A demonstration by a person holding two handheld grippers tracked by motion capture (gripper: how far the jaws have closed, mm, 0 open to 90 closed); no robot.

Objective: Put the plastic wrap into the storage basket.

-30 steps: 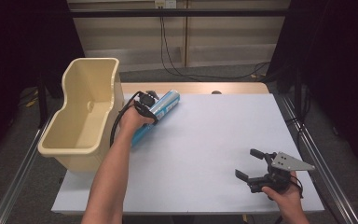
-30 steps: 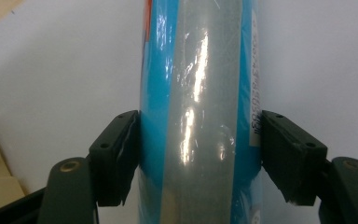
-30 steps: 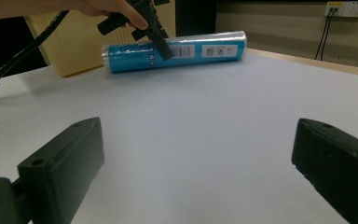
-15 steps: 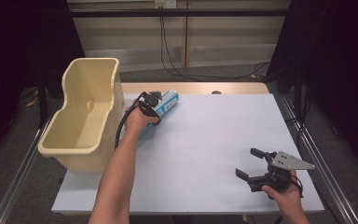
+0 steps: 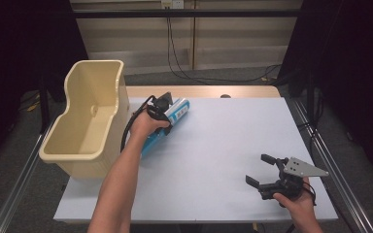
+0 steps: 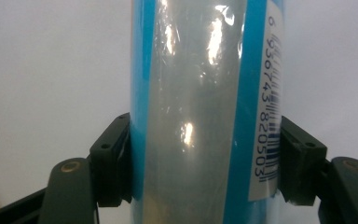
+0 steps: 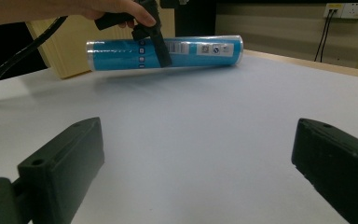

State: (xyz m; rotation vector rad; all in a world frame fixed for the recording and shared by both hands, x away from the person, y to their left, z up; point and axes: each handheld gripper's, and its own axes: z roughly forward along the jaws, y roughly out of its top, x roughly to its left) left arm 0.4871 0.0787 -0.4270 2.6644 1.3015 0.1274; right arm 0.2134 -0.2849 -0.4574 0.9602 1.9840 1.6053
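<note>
Blue cylindrical packet (image 5: 167,124), wrapped in glossy clear film, with a white barcode label (image 6: 266,107) along one side; held nearly level and clear of the white table, just beside the cream bin, clamped at mid-length

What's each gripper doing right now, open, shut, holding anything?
Left gripper: shut on the blue tube, lifted off the table.
Right gripper: open, holding nothing.

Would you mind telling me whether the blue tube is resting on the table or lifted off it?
Lifted. In the right gripper view the blue tube hangs roughly level above the table, a shadowed gap beneath it, clamped in the left gripper.
</note>
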